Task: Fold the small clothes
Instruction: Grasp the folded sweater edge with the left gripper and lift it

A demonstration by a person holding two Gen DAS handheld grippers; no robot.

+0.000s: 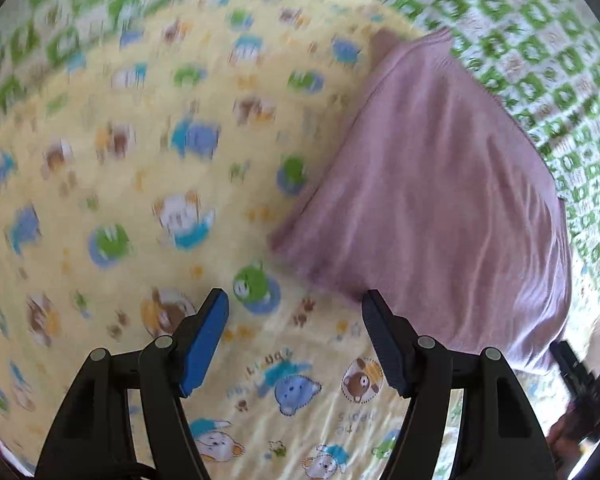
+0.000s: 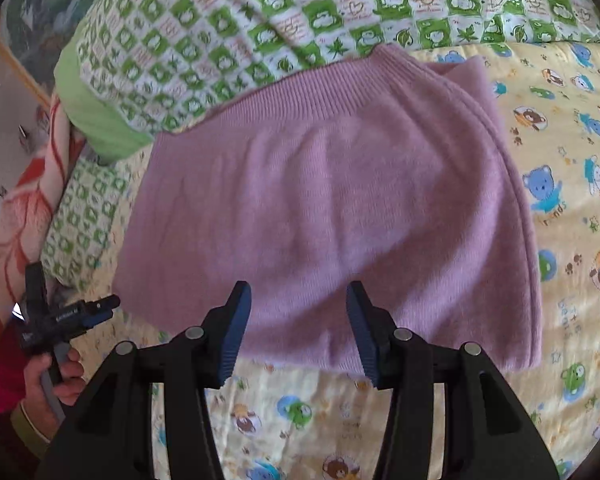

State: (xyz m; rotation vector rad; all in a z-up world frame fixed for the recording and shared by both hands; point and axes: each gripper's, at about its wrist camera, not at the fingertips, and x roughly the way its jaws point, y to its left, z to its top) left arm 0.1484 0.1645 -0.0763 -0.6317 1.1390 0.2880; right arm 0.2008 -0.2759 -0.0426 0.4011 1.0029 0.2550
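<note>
1. Left wrist view: the left gripper [image 1: 296, 304] has its two fingers spread wide with nothing between them. It hangs over a yellow sheet [image 1: 140, 160] printed with cartoon bears and frogs.
2. A folded pink knitted garment [image 1: 440, 184] lies flat on that sheet, ahead and to the right of the fingers, close to the right fingertip; whether it touches it cannot be told.
3. Beyond the sheet lies a green and white checked quilt [image 1: 540, 40].
4. Most of this view is smeared by motion blur, so the printed figures are hard to read. At the lower right edge a dark tool, probably the other gripper, is cut off by the frame.
5. Right wrist view: the right gripper [image 2: 299, 304] also stands wide apart and holds nothing. Its fingertips sit over the near edge of the pink garment, whose ribbed band lies at the far side against the checked quilt.
6. At the lower left the left gripper and the hand [image 2: 56, 376] holding it appear small, partly cut off.
</note>
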